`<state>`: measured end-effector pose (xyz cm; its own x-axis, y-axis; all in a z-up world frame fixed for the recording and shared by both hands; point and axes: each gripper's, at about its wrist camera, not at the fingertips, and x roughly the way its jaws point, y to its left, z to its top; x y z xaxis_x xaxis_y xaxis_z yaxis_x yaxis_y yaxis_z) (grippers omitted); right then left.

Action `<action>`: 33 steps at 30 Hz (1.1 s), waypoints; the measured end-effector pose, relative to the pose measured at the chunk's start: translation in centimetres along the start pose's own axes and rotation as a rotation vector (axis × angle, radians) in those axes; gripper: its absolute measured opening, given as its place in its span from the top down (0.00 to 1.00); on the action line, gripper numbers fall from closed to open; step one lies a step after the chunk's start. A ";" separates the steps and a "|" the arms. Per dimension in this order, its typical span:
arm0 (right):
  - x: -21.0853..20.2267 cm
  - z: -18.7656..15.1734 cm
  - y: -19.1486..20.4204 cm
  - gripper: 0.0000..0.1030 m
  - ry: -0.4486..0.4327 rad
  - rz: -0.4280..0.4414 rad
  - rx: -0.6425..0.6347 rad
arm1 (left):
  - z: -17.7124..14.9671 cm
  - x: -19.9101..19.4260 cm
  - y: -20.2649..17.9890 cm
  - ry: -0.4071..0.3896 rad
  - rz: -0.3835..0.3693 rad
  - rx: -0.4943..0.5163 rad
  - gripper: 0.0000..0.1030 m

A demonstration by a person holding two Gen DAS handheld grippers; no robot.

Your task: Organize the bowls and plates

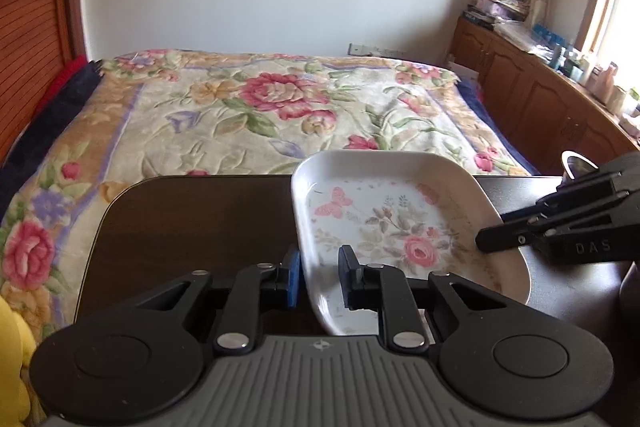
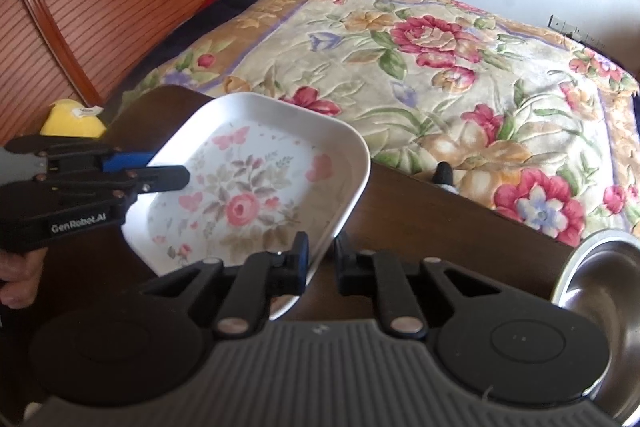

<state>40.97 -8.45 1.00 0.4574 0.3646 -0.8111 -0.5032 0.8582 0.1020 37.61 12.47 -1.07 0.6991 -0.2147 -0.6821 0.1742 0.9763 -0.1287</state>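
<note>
A white square plate (image 1: 384, 223) with a pink rose and butterfly print hangs tilted over the dark wooden table (image 1: 192, 223). My left gripper (image 1: 320, 279) is shut on the plate's near left rim, one finger on each side of the wall. From the right, my right gripper (image 1: 496, 239) reaches in and clamps the opposite rim. In the right wrist view the plate (image 2: 256, 187) runs between the right gripper's (image 2: 322, 263) fingers, and the left gripper (image 2: 168, 169) pinches the far left edge. A steel bowl (image 2: 600, 287) stands on the table (image 2: 440, 223) at the right.
A bed with a floral blanket (image 1: 280, 99) lies just beyond the table's far edge. A yellow soft object (image 2: 74, 121) sits at the table's left end. A wooden cabinet (image 1: 532, 91) with clutter runs along the right wall. The steel bowl's rim (image 1: 570, 157) shows behind the right gripper.
</note>
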 end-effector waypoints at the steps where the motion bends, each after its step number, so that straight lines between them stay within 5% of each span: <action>1: 0.0 -0.1 0.1 0.85 0.000 0.000 -0.005 | 0.0 -0.1 0.0 0.001 0.000 0.000 0.80; 33: -7.3 -4.2 2.0 0.85 -0.104 0.071 -0.010 | -3.3 -9.6 -3.1 -0.074 -0.023 -0.005 0.81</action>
<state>33.54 -10.95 4.74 0.4938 0.4607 -0.7375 -0.5445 0.8251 0.1509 28.08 11.58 3.55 0.7439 -0.2387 -0.6242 0.1874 0.9711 -0.1479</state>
